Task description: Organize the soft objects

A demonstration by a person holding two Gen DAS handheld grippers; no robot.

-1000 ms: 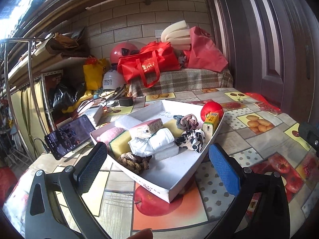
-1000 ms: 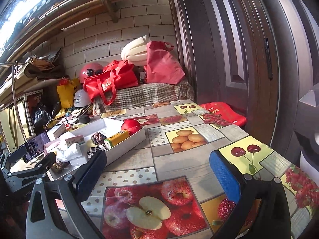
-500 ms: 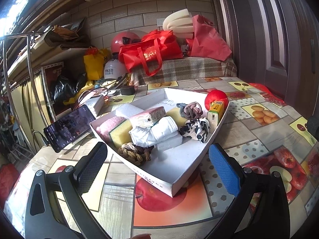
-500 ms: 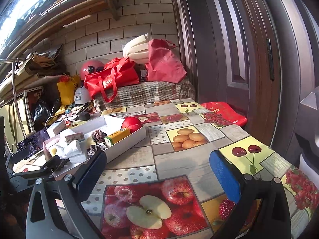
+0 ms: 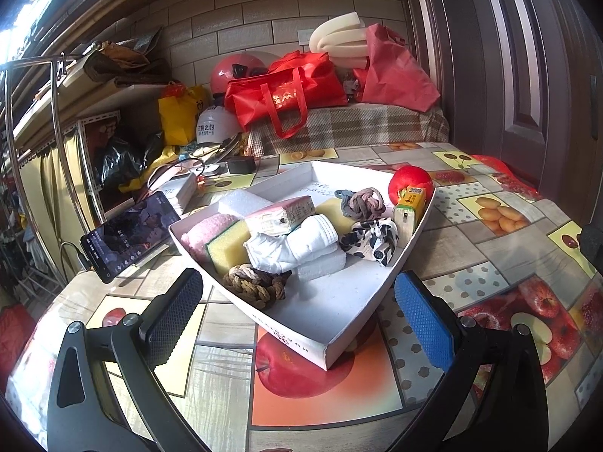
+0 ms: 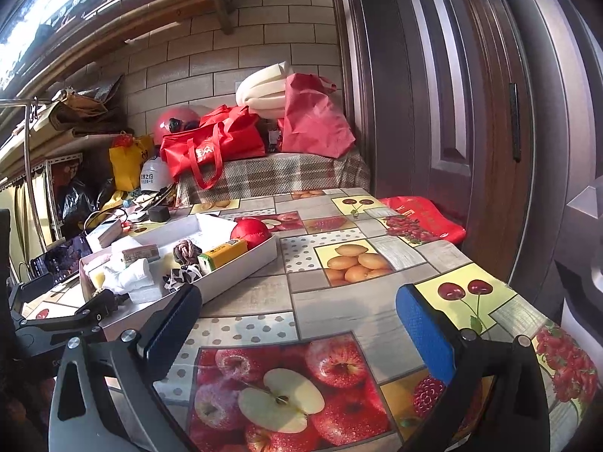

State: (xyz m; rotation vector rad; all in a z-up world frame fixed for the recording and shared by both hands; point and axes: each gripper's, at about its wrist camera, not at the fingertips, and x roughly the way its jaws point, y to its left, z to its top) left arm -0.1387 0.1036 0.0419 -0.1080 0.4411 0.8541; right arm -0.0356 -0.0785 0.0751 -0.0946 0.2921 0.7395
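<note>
- Fruit-print tablecloth (image 5: 331,395): bears white tray (image 5: 339,324) of soft objects.
- Knotted rope (image 5: 252,286): near tray corner; likely light, compressible; pinch across its bulk.
- Left gripper (image 5: 297,312), right gripper (image 6: 297,320): jaws wide apart, empty.

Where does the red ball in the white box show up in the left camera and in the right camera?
Left wrist view: the red ball sits right of centre, in the white box's far right corner.
Right wrist view: the red ball sits left of centre, at the box's far end.
Shared landmark: the yellow carton beside it.
</note>
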